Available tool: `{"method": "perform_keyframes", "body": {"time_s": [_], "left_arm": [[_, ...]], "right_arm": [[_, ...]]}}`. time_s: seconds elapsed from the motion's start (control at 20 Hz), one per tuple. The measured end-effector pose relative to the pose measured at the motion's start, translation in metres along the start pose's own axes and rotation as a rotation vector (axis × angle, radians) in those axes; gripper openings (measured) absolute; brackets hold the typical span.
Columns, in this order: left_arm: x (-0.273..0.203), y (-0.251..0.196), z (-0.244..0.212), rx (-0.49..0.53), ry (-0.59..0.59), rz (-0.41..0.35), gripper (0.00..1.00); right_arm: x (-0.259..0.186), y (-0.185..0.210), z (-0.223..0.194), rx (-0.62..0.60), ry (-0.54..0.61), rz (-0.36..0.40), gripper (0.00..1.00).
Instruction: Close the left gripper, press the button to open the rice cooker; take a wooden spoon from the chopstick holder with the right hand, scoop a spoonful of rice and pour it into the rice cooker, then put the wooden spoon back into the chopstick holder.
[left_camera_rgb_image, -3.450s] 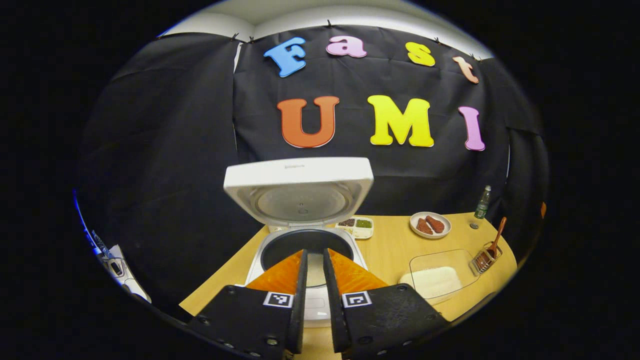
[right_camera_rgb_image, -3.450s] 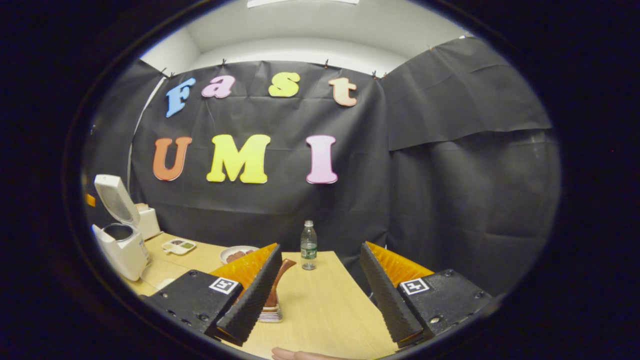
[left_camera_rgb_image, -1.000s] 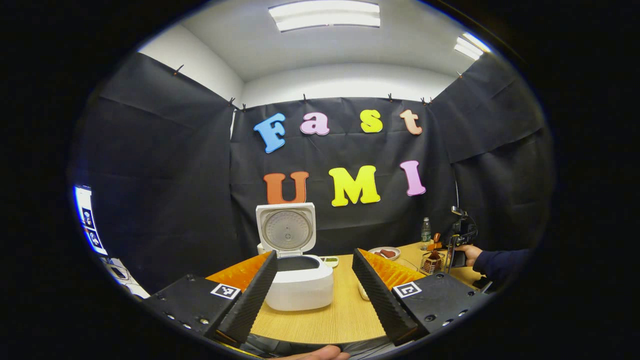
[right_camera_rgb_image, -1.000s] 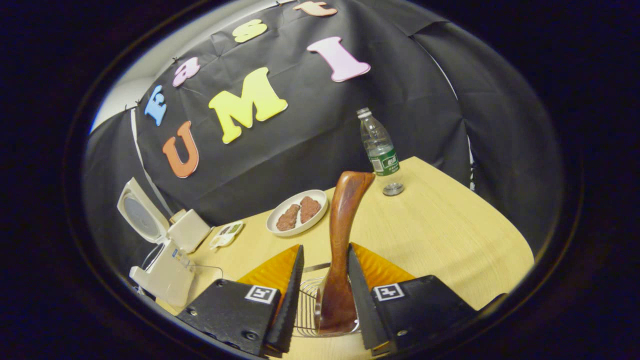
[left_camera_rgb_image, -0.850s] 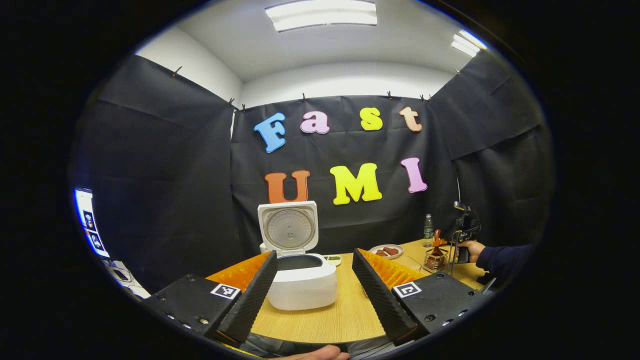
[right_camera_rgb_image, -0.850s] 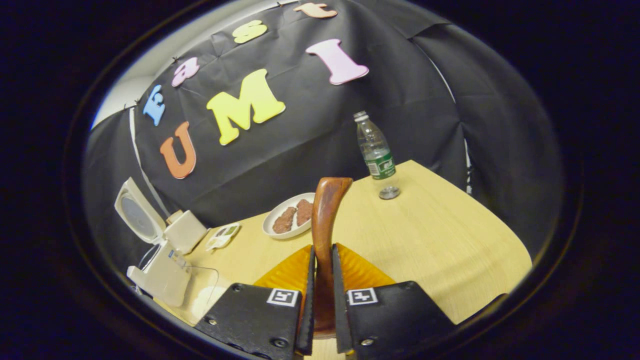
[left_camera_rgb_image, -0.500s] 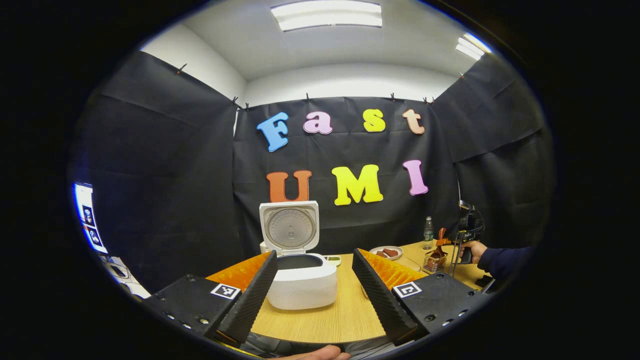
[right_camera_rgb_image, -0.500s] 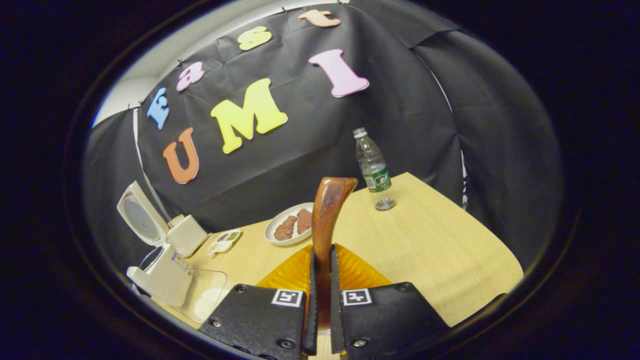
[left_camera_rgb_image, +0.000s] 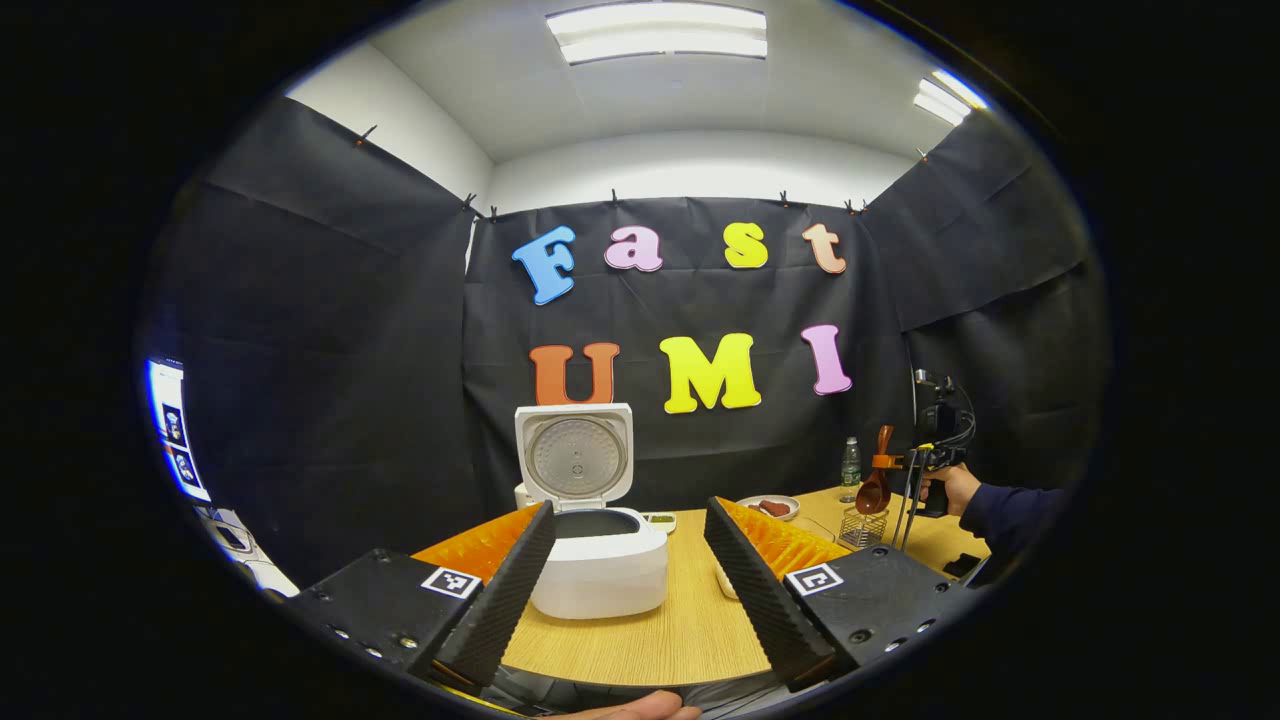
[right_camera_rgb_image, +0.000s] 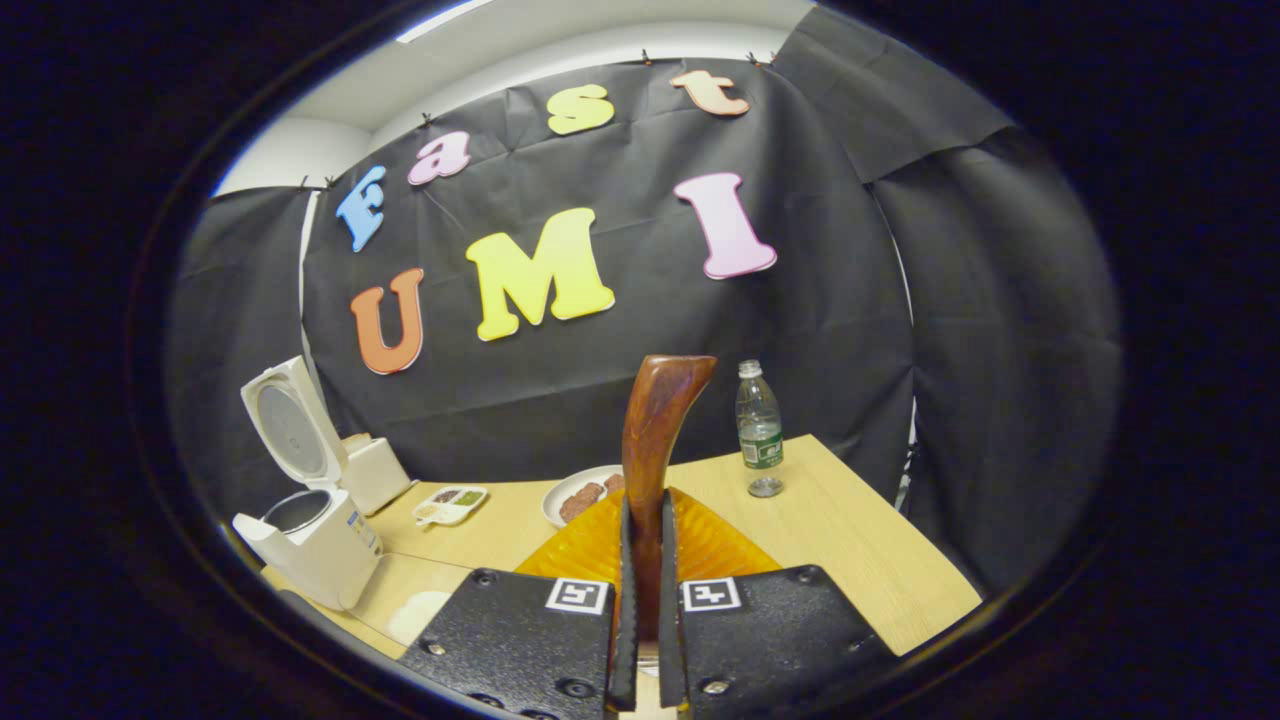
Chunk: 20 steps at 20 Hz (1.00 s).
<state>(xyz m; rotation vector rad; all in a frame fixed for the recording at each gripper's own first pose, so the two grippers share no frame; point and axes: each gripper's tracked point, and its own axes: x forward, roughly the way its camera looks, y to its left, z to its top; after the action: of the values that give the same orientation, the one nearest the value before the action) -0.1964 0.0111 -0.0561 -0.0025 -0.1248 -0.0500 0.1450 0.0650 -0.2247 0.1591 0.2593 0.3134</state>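
Note:
The white rice cooker (left_camera_rgb_image: 598, 575) stands on the wooden table with its lid (left_camera_rgb_image: 573, 455) raised. My left gripper (left_camera_rgb_image: 628, 508) is open, held back from the cooker with nothing between its fingers. Far right in the left gripper view, my right gripper (left_camera_rgb_image: 885, 462) holds the wooden spoon (left_camera_rgb_image: 876, 488) above the wire chopstick holder (left_camera_rgb_image: 863, 527). In the right gripper view, my right gripper (right_camera_rgb_image: 640, 505) is shut on the spoon's handle (right_camera_rgb_image: 655, 420), which sticks up past the fingertips. The open cooker (right_camera_rgb_image: 310, 545) sits at the left, with a clear tray of rice (right_camera_rgb_image: 410, 600) beside it.
A water bottle (right_camera_rgb_image: 760, 430) stands near the table's far right corner. A plate of brown food (right_camera_rgb_image: 580, 495) and a small divided dish (right_camera_rgb_image: 450, 503) lie toward the back. A hand (left_camera_rgb_image: 940, 490) and dark sleeve hold the right gripper.
My right gripper shut on the spoon's handle and lifted the spoon up out of the chopstick holder. My left gripper, shut at the cooker earlier, stays pulled back and open.

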Motion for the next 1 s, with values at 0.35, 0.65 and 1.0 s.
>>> {"method": "perform_keyframes", "body": {"time_s": [0.35, 0.65, 1.0], "left_arm": [[-0.002, 0.007, -0.005, -0.004, 0.007, 0.009, 0.95], [-0.001, 0.021, -0.007, -0.029, 0.022, 0.031, 0.95], [-0.005, 0.035, -0.005, -0.038, 0.026, 0.051, 0.95]], "right_arm": [[-0.026, 0.088, 0.008, -0.072, -0.027, 0.086, 0.13], [-0.032, 0.156, -0.011, -0.172, -0.067, 0.118, 0.13], [-0.012, 0.198, -0.079, -0.275, -0.038, 0.088, 0.14]]}}
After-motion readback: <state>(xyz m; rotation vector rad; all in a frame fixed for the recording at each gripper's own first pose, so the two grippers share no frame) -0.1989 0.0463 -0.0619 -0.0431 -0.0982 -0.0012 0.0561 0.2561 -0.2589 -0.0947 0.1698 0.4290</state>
